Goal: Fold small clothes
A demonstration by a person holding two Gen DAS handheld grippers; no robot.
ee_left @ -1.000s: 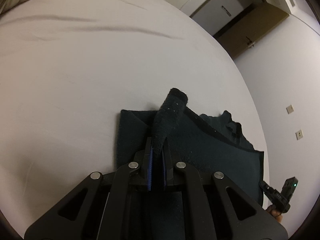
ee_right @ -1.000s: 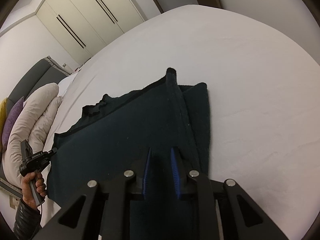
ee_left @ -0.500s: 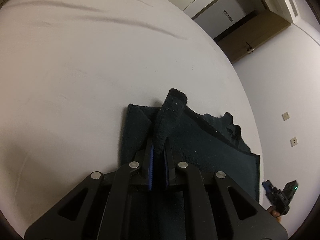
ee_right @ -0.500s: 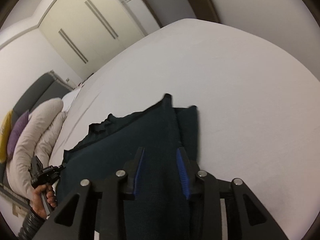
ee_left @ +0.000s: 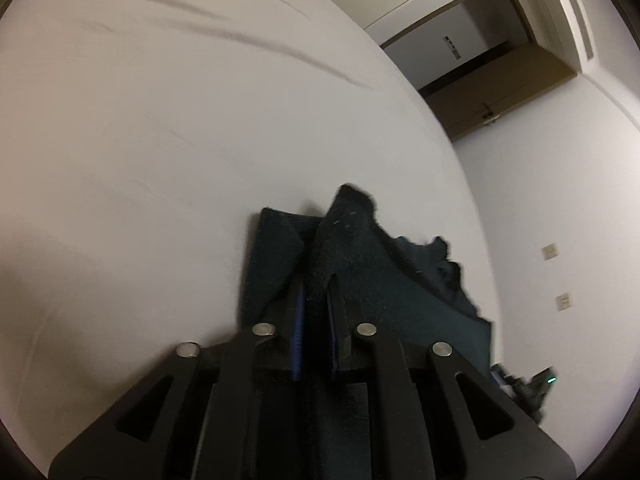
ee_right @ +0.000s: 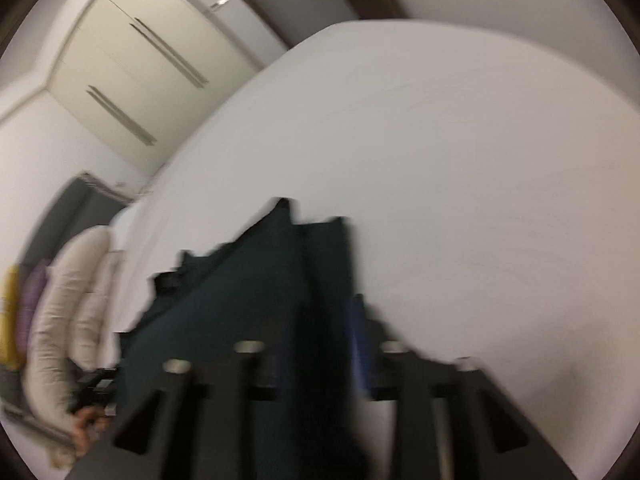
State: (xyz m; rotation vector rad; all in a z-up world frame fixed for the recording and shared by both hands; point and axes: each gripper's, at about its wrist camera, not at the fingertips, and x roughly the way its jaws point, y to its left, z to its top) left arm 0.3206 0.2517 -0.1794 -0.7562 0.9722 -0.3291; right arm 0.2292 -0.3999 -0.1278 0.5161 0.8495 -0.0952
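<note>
A dark teal garment (ee_left: 400,300) lies partly folded on the white bed (ee_left: 160,140). A raised fold of it stands between the pads of my left gripper (ee_left: 316,296). The cloth still fills the narrow gap, and the jaws are opening. In the blurred right wrist view the same garment (ee_right: 240,300) spreads to the left and under my right gripper (ee_right: 316,328). Its jaws are opening, with a wide gap. Cloth lies beneath that gap and neither pad presses on it. The blue pad (ee_right: 360,332) on the right finger shows clearly; the left finger is lost against the dark cloth.
White bedsheet (ee_right: 460,180) stretches beyond and beside the garment. Pillows (ee_right: 60,312) lie at the far left near a grey headboard. A hand (ee_right: 86,424) holds a black device at the lower left. Wardrobe doors (ee_right: 132,72) and a wooden door (ee_left: 496,96) stand past the bed.
The right jaws have spread apart and that view has swung, leaving the cloth blurred. The left jaws have parted slightly, and the raised fold between them has slumped to the right.
</note>
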